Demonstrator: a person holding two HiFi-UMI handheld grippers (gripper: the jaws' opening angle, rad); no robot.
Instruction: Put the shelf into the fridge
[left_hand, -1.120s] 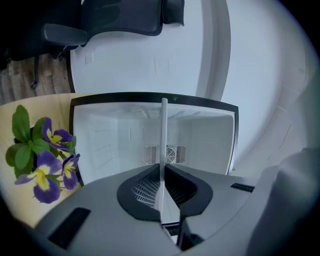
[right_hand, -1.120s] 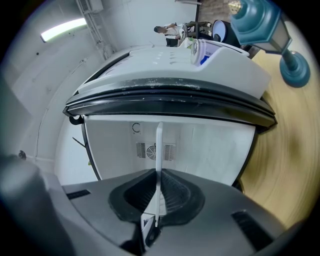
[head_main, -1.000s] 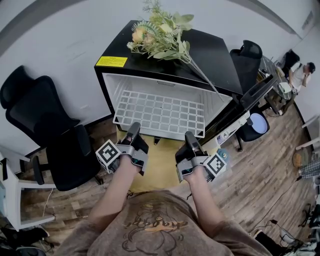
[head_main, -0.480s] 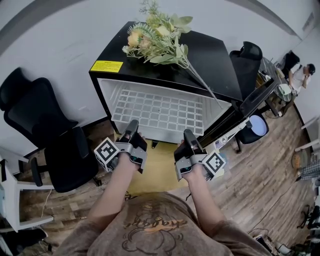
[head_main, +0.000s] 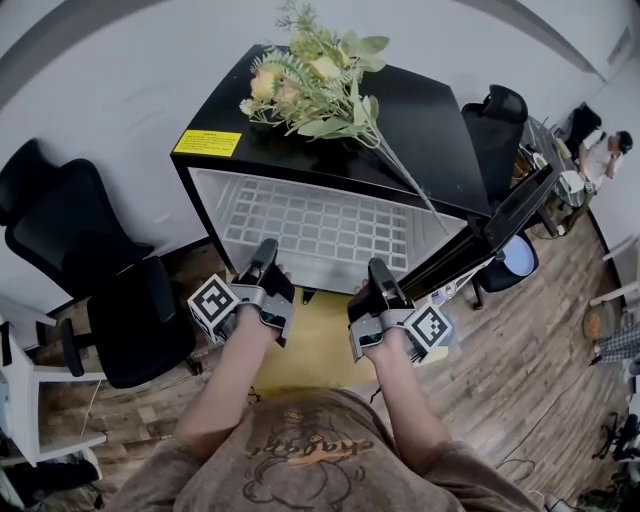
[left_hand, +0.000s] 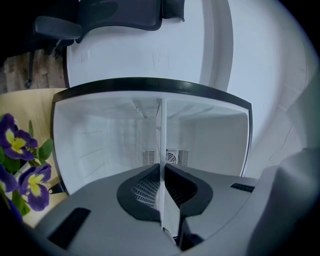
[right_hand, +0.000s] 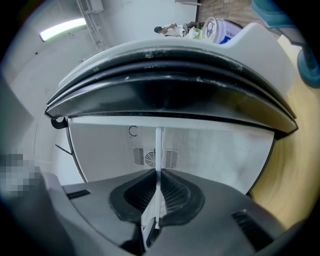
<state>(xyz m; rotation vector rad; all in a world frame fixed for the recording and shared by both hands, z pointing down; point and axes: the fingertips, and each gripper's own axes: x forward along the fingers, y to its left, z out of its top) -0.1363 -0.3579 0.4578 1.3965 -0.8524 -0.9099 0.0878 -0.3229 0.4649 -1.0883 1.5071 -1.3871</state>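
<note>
A white wire grid shelf (head_main: 325, 232) lies flat, most of it inside the open black mini fridge (head_main: 430, 130). My left gripper (head_main: 266, 252) is shut on the shelf's near edge at the left. My right gripper (head_main: 380, 272) is shut on the same edge at the right. In the left gripper view the shelf (left_hand: 161, 150) shows edge-on as a thin white line between the pads, running into the white fridge interior (left_hand: 100, 135). The right gripper view shows the shelf (right_hand: 158, 165) edge-on too, clamped between its pads, with the back-wall vent (right_hand: 152, 157) behind.
A bunch of artificial flowers (head_main: 315, 80) lies on the fridge top. The fridge door (head_main: 495, 225) stands open at the right. A black office chair (head_main: 90, 290) is at the left, another chair (head_main: 495, 115) behind at the right. A person (head_main: 603, 150) sits far right. Wood floor lies below.
Both grippers have pushed the shelf forward, so it has slid deeper into the fridge. The grip on its near edge has stayed the same.
</note>
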